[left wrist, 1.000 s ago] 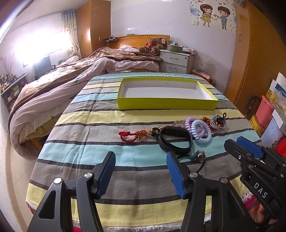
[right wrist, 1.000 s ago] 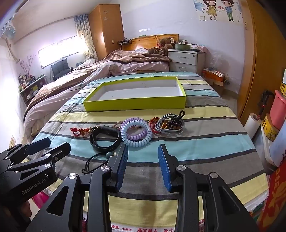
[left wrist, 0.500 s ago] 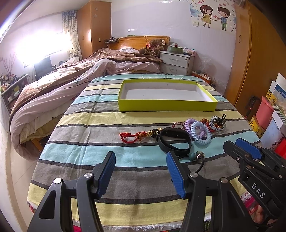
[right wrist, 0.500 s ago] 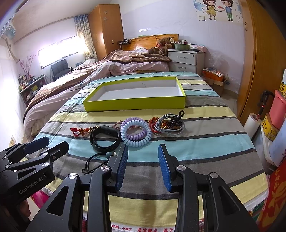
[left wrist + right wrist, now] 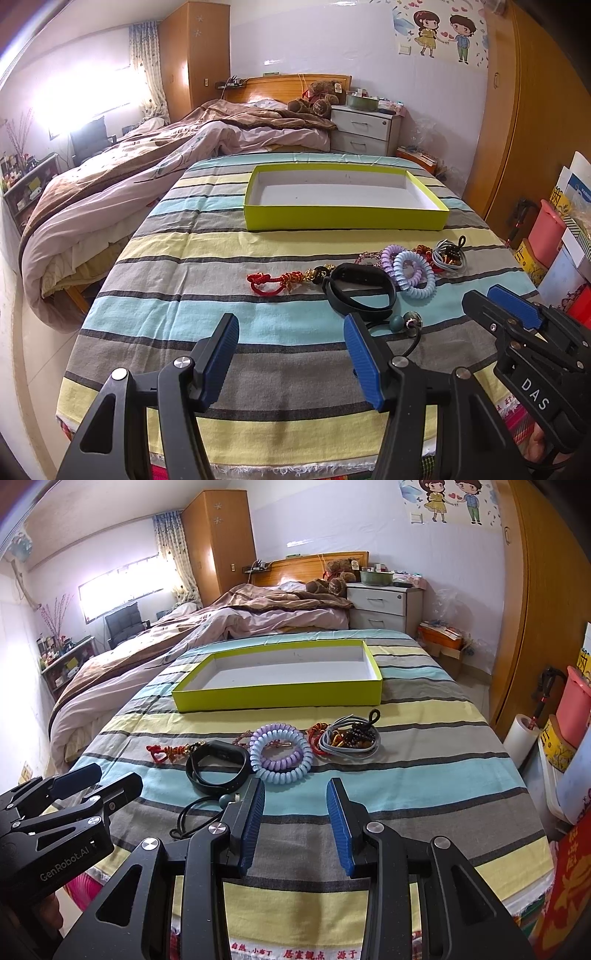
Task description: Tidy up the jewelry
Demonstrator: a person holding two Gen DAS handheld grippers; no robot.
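Jewelry lies in a row on the striped cloth: a red knotted cord (image 5: 273, 281) (image 5: 162, 753), a black band (image 5: 360, 291) (image 5: 218, 766), purple and blue coil bracelets (image 5: 408, 267) (image 5: 282, 753), a grey cord bundle with dark beads (image 5: 448, 254) (image 5: 351, 734), and a black cord with a green bead (image 5: 400, 321) (image 5: 223, 800). A yellow-green shallow box (image 5: 345, 218) (image 5: 280, 696) stands empty behind them. My left gripper (image 5: 291, 334) is open and empty, short of the red cord. My right gripper (image 5: 295, 797) is open and empty, just short of the coils.
The table's front edge runs just under both grippers. A bed with rumpled covers (image 5: 147, 162) lies to the left and behind. Boxes and a pink bin (image 5: 550, 236) crowd the floor at right. A white nightstand (image 5: 384, 605) stands at the back.
Both grippers have barely shifted; the left view has drifted slightly. The jewelry and the box have not moved.
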